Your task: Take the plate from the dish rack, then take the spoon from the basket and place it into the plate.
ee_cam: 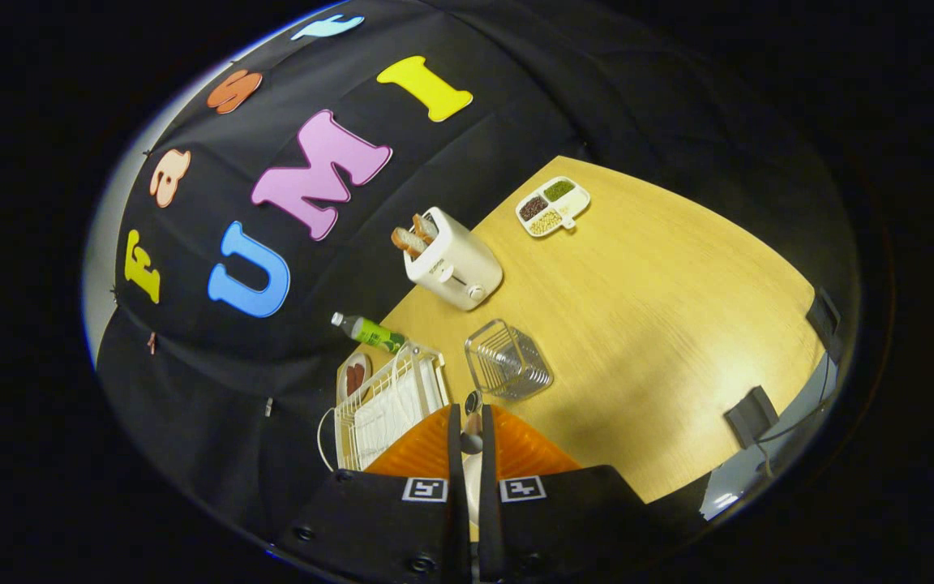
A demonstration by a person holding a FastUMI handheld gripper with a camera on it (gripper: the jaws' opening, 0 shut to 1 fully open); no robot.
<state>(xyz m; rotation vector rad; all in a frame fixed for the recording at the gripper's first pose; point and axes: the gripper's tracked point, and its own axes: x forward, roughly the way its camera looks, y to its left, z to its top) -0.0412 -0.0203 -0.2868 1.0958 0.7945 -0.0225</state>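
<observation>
The gripper [472, 422] is hanging over the near part of the wooden table [661, 324], its two orange fingers [426, 446] sitting close together and clamping a spoon [473, 422] between them; the spoon's bowl is poking out just past the fingertips, and a metal bit of it is showing lower in the gap. A bit of white is showing under the gap, prob. the plate, but I can't tell.

Just ahead and to the right of the tips a wire basket [509, 361] is sitting w/ nothing I can make out inside. Left of the fingers, touching their edge in view, a white dish rack [390, 401] is standing, and a small dish w/ something red [353, 377] is lying behind it. A green bottle [370, 331] is lying on its side beyond the rack; its label is too small to read. Further back a white toaster [452, 261] is holding two slices of bread [414, 235]. Well beyond, a divided tray of beans [553, 206] is resting. Two dark blocks [751, 415] w/ cables are sitting at the table's right edge.
</observation>
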